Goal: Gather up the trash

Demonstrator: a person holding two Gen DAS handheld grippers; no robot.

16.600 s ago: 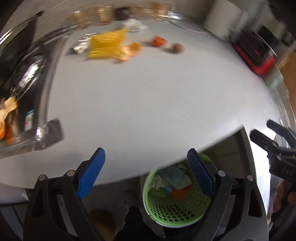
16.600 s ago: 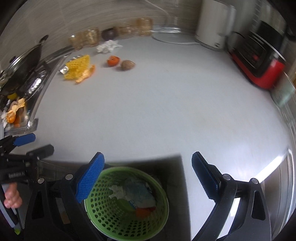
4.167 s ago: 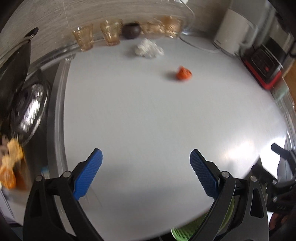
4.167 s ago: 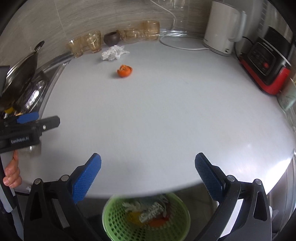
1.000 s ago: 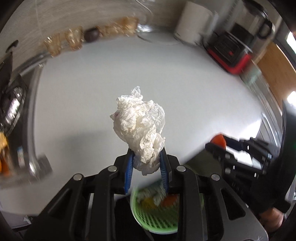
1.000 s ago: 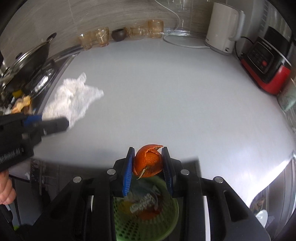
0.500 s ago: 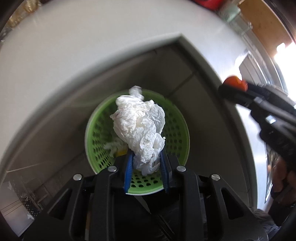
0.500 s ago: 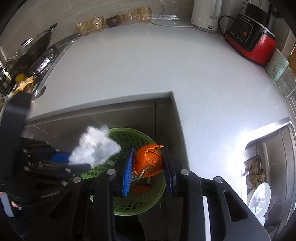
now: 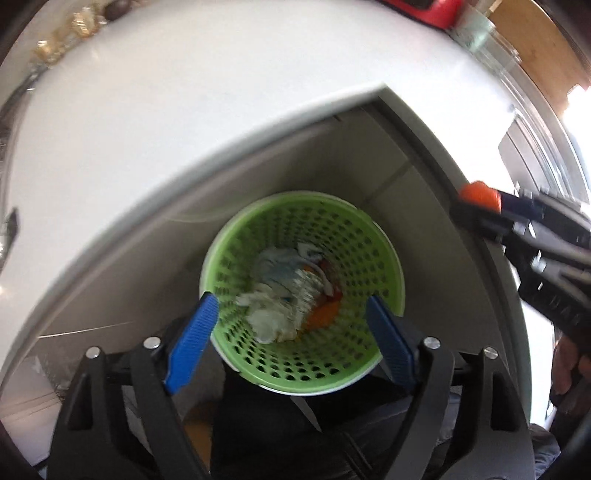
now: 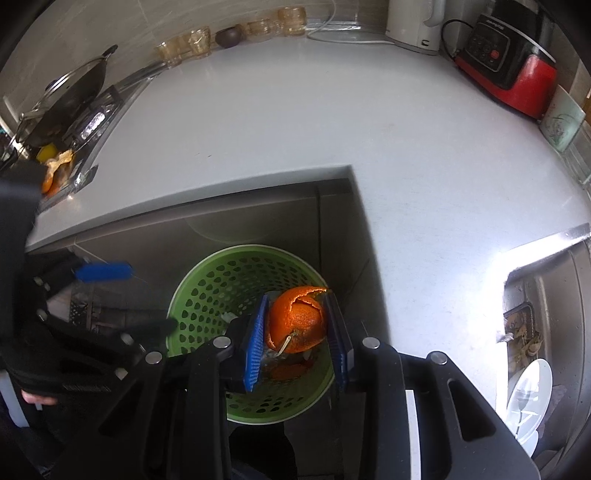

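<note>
A: Below the counter's front edge, where did the left gripper point(image 9: 290, 332) stand?

B: It hung over the green basket point(image 9: 369, 236), pointing steeply down. Its jaws had just been opening and stood spread wide, one blue pad to each side of the rim, with nothing between them. The crumpled white paper point(image 9: 275, 317) lay inside the basket on the other scraps.

A: How much room was there around the basket?

B: It sat in the recess under the counter point(image 10: 332, 122), close to the inner corner where the front edge turned toward the camera. The cabinet faces stood just behind it and to its right; the near side was open, with a dark trouser leg showing below the rim.

A: And the right gripper point(image 10: 297, 325)?

B: It hovered above the right half of the basket, its pads pinching an orange peel point(image 10: 297, 319), which was clear of the rim and above the trash.

A: Anything along the counter's edges?

B: At the left edge, a pan point(image 10: 70, 99) with a glass lid and more peel point(image 10: 59, 164) in front of it. At the back edge, glasses point(image 10: 184, 44) and a kettle point(image 10: 413, 22); toward the right, a red appliance point(image 10: 513, 70). The middle of the top lay bare.
</note>
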